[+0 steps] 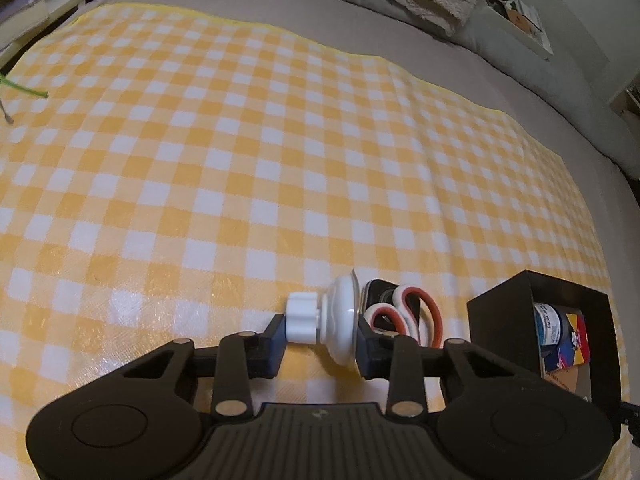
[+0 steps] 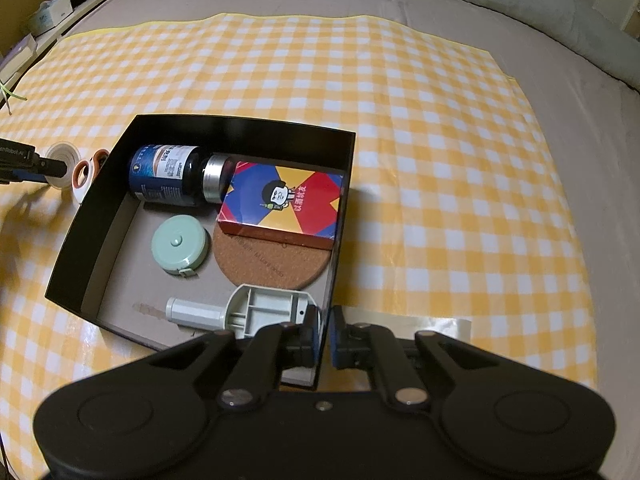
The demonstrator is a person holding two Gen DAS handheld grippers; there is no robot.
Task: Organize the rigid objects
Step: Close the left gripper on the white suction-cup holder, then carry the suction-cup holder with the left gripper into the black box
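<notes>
Most things are already lying inside the black box (image 2: 236, 128): bottle (image 2: 172, 174), card pack (image 2: 284, 200), tape measure (image 2: 180, 246), coaster (image 2: 272, 256). Left of the box, the left gripper (image 1: 320, 334) is clamping a white suction holder (image 1: 332, 320); scissors (image 1: 416, 316) are waiting there. The right gripper (image 2: 326, 338) is pinching the box's near wall.
</notes>
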